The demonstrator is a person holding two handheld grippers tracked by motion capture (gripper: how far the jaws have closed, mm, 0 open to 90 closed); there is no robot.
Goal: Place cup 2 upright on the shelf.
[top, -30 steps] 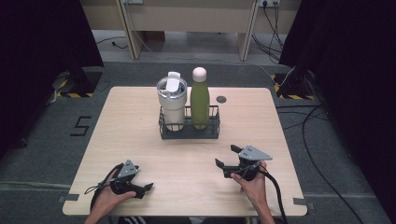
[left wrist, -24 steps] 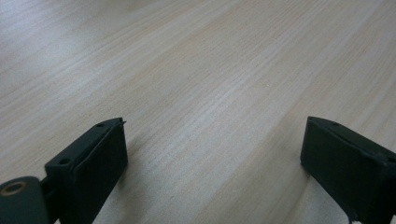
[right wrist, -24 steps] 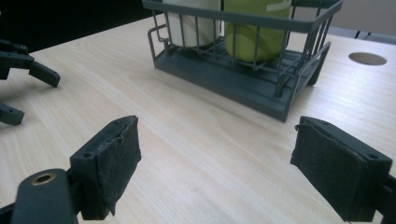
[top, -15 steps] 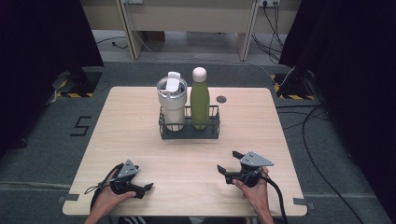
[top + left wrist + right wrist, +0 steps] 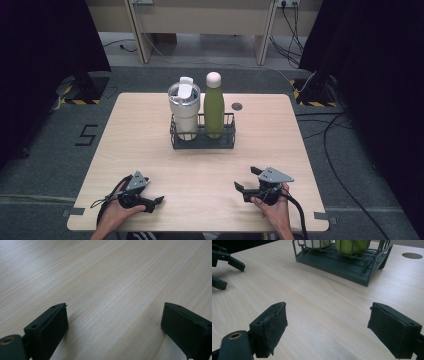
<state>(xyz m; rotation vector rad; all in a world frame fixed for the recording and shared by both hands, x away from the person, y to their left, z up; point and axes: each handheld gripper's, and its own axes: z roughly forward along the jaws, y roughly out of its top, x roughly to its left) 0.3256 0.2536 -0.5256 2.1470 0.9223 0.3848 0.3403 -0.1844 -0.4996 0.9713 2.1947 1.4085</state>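
Pale wood table [image 5: 150,130] lies under both grippers; the right gripper [image 5: 248,181] has drifted slightly nearer the person. Both grippers' jaws, left gripper [image 5: 155,202] included, stand apart, empty.

Even overhead light, soft shadows, dark surroundings, slightly soft focus.

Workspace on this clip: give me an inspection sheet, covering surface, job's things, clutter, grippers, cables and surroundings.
Surface: light wooden table, with a round hole near the far edge.
Job's things: wire basket at mid-table holds a white tumbler and a green bottle, both upright.
Clutter: nothing seen.
Grippers: left hand-held gripper and right hand-held gripper sit at the near edge, jaws open, nothing between them.
Cables: one trails from each gripper; more lie on the floor at right.
Surroundings: grey floor, black curtains both sides.
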